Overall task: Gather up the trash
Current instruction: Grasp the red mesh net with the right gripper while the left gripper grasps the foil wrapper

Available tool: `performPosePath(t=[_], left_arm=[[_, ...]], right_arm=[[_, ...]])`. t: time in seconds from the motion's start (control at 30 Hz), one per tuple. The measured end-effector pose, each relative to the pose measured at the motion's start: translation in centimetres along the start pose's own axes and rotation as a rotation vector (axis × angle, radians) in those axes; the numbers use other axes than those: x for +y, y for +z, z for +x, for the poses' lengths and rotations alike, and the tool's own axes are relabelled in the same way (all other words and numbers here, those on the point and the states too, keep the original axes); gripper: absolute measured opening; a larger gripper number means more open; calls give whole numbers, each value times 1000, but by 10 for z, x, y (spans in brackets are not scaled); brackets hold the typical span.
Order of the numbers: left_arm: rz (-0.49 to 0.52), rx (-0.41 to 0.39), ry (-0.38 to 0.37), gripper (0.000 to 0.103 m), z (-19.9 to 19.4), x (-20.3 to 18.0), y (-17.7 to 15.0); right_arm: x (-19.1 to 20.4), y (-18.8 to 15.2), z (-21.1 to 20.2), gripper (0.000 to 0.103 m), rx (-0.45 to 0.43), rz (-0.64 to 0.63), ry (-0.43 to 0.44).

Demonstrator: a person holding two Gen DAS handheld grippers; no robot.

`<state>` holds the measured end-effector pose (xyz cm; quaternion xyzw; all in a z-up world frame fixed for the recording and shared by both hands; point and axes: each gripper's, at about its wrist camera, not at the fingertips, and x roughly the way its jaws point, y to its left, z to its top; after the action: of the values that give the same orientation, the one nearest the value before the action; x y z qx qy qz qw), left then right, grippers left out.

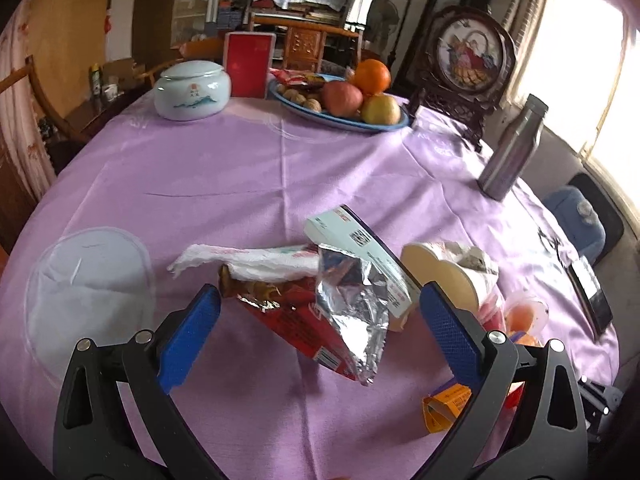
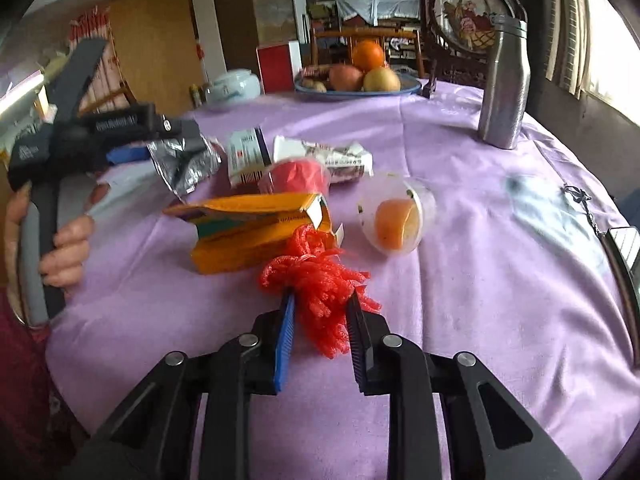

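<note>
A heap of trash lies on the purple tablecloth (image 1: 240, 168). In the left wrist view my left gripper (image 1: 320, 290) stands open around a red and silver foil wrapper (image 1: 344, 312), its blue pads apart from it. Behind the wrapper lie a white plastic bag (image 1: 240, 258), a white carton (image 1: 360, 248) and a tipped paper cup (image 1: 444, 276). In the right wrist view my right gripper (image 2: 320, 300) is shut on a red mesh net (image 2: 320, 280), which lies against an orange box (image 2: 248, 232). A hand (image 2: 64, 248) holds the left gripper (image 2: 132, 148) at the left.
A clear cup with orange peel (image 2: 396, 216) and a red cup (image 2: 296, 176) lie near the net. A steel bottle (image 2: 506, 84), a fruit plate (image 1: 344, 122), a ceramic jar (image 1: 192, 90), a clear plastic lid (image 1: 88, 288) and a phone (image 1: 592, 296) stand around.
</note>
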<state>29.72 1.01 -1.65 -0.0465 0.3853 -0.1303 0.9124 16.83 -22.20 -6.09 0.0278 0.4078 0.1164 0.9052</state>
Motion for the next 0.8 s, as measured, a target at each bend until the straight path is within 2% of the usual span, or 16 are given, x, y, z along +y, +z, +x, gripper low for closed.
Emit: performPosePath(t=[0.17,0.23,0.33,0.37,0.47,0.5,0.57,0.63,0.8], left_arm=[[79,59,12,96,13,-17,-7],[115,78,54,96,22,-24,-10],[173,94,157,97,33,-32,-14],[190,84,220,97,35,-33,-15],[161,-7,395,96,20,-19,-11],[127,-43,411,96,9,-10,-9],[32,-101,391,96,-10,10,-5],[-57,-116,328,96,-22,30,-3],[-195,-23,137,96,-12,61,-4]], right_arm=[[-13,1,4,29,20,83,73],[-16,1,6,30,27,103,89],[-14,1,7,30,27,96,93],[-13,2,7,30,26,94,91],[-14,2,8,30,32,97,98],[-15,2,9,30,33,100,101],[-16,3,10,30,35,103,106],[-16,3,10,30,35,102,113],[-17,3,10,31,35,101,120]])
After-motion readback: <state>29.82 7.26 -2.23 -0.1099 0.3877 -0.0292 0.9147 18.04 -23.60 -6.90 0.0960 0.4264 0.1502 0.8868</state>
